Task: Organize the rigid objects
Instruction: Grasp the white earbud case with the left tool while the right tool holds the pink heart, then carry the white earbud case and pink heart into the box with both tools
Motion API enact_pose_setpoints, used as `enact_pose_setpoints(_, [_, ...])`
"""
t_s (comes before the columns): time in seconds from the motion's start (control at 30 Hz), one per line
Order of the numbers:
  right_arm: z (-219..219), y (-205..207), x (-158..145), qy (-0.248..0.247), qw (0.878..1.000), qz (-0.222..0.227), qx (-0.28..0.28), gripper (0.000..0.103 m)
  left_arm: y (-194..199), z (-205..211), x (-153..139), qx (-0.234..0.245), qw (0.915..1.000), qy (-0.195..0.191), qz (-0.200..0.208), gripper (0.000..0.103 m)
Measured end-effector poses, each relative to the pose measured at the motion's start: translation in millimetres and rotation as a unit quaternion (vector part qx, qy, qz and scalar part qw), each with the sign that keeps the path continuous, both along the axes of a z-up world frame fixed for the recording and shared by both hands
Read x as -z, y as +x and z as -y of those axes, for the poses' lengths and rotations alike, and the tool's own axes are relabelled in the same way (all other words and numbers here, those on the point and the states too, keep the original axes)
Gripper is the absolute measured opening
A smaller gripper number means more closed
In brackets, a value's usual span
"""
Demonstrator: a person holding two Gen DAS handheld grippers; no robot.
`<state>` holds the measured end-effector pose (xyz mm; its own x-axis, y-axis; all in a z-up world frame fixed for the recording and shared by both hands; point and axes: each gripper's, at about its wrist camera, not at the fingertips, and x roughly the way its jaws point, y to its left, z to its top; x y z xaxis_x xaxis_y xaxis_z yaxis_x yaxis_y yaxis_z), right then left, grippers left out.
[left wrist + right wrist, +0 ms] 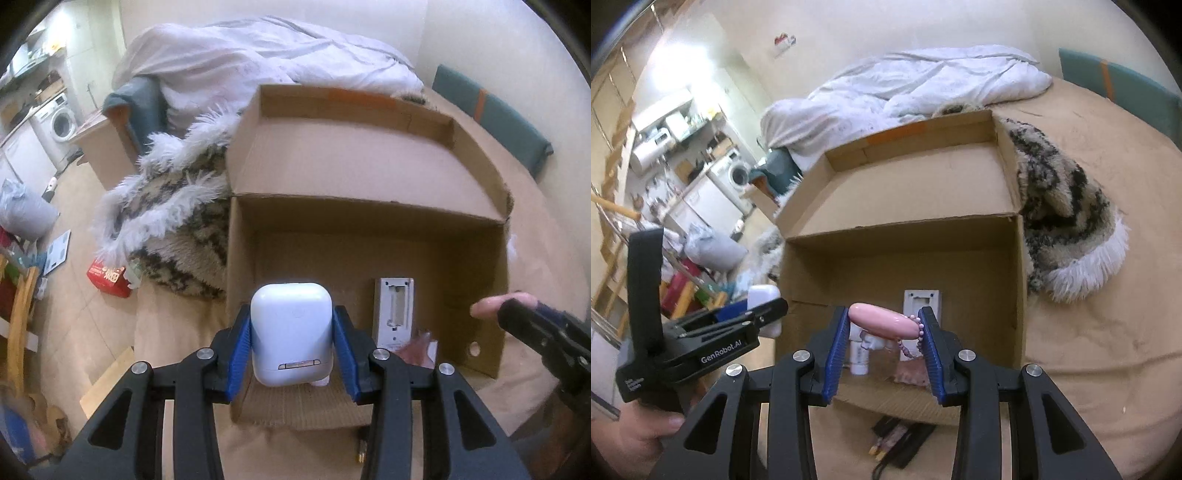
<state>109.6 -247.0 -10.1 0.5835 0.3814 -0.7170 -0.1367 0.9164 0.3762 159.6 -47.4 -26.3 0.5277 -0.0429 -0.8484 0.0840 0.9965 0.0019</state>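
My left gripper (291, 325) is shut on a white earbud case (291, 334) and holds it over the near left part of an open cardboard box (369, 210) on the bed. My right gripper (884, 325) is shut on a pink oval object (882, 325) with a beaded strap, held above the same box (905, 229). Inside the box lie a white flat device (393, 310), also in the right wrist view (921, 301), a small white tube (858, 356) and a pinkish item (912, 373). The left gripper (768, 314) shows at the left of the right wrist view.
A furry patterned blanket (177, 206) lies left of the box and a white duvet (258, 55) behind it. A black item (901, 439) lies on the beige bedsheet in front of the box. A red box (109, 277) lies on the floor.
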Motion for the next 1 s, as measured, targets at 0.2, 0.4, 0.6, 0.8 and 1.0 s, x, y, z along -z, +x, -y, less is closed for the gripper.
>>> enact_pose_setpoints(0.2, [-10,28,25,-0.015,0.999,-0.039,-0.007,0.040,15,6,32,0.006,0.9998,0.004,-0.019,0.038])
enact_pose_setpoints(0.4, [-21,43,52,-0.028,0.996,-0.087,-0.007,0.040,20,7,58,0.008,0.9991,0.011,-0.041,0.038])
enact_pose_setpoints(0.6, [-25,46,68,-0.043,0.992,-0.119,-0.010,0.040,20,10,73,0.012,0.9978,0.018,-0.063,0.039])
enact_pose_setpoints(0.8, [-26,50,81,-0.050,0.988,-0.146,-0.010,0.040,21,13,79,0.015,0.9971,0.024,-0.071,0.039])
enact_pose_setpoints(1.0, [-26,49,78,-0.037,0.989,-0.143,-0.006,0.043,23,13,81,0.017,0.9968,0.029,-0.073,0.039])
